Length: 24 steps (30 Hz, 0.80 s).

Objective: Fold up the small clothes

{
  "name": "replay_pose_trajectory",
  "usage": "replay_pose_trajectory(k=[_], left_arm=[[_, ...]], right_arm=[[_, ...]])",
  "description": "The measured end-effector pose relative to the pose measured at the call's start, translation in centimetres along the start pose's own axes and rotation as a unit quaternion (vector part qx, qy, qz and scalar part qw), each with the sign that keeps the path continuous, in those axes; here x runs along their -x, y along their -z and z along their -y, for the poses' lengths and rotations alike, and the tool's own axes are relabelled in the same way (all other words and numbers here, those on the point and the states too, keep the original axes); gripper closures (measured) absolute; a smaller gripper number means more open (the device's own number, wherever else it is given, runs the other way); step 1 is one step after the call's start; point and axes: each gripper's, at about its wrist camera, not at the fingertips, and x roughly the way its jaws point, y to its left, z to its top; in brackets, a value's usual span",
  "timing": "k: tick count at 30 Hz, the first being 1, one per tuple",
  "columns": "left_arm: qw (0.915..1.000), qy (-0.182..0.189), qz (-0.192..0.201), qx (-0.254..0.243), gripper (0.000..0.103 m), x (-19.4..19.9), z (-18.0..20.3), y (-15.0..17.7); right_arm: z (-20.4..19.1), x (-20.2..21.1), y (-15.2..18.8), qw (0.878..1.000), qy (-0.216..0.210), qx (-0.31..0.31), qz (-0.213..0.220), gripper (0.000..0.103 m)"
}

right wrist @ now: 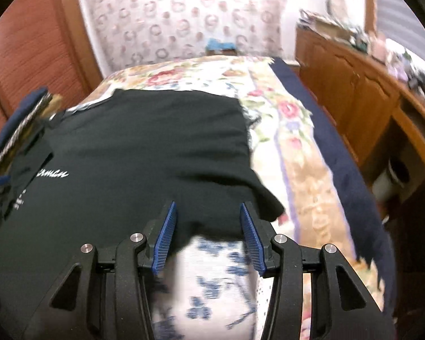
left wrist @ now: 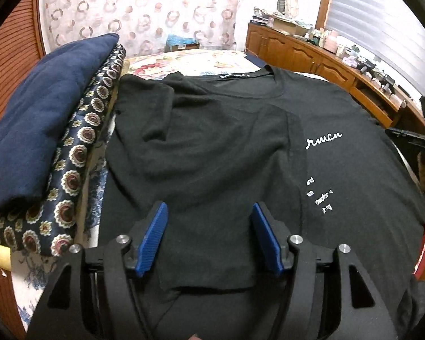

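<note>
One black T-shirt (left wrist: 212,147) lies flat on the floral bedspread (right wrist: 291,130), its left side already folded inward. My left gripper (left wrist: 209,238) hovers wide over that fold, empty. My right gripper (right wrist: 208,235) is half spread over the right hem, nothing pinched. I'd grab hem and shoulder evenly, then fold across. Count: two grippers, one stack of folded cloths (left wrist: 42,141).

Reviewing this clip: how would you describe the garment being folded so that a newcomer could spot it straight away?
Start from the bed with the floral cover; the black T-shirt lies flat across it, neck toward the far wall. Left of it sits a stack of a plain navy cloth over a medallion-patterned fabric. Only the shirt is black, with white script lettering.
</note>
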Motion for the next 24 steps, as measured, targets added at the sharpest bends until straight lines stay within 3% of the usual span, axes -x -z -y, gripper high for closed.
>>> replay_pose_trajectory(k=[3,8,14,20,24], left_arm=[[0.9999,0.006,-0.004,-0.009,0.028,-0.3,0.4,-0.2],[0.9994,-0.004,-0.013,-0.031,0.019,-0.6,1.2,-0.2],[0.9991,-0.010,-0.016,-0.038,0.018,-0.6,1.3,-0.1],[0.9990,-0.011,-0.016,-0.039,0.017,-0.6,1.2,-0.1],[0.9991,-0.010,-0.015,-0.038,0.017,-0.6,1.1,-0.1]], right_arm=[[1.3,-0.3,0.0,1.000,0.000,-0.019,-0.007,0.056],[1.6,-0.7,-0.9,1.000,0.005,-0.020,-0.005,0.056],[2.1,-2.1,-2.0,1.000,0.003,-0.020,-0.018,0.056],[2.7,-3.2,-2.8,0.999,-0.028,-0.026,-0.027,0.056],[2.2,-3.1,-2.8,0.999,-0.035,-0.007,-0.023,0.066]])
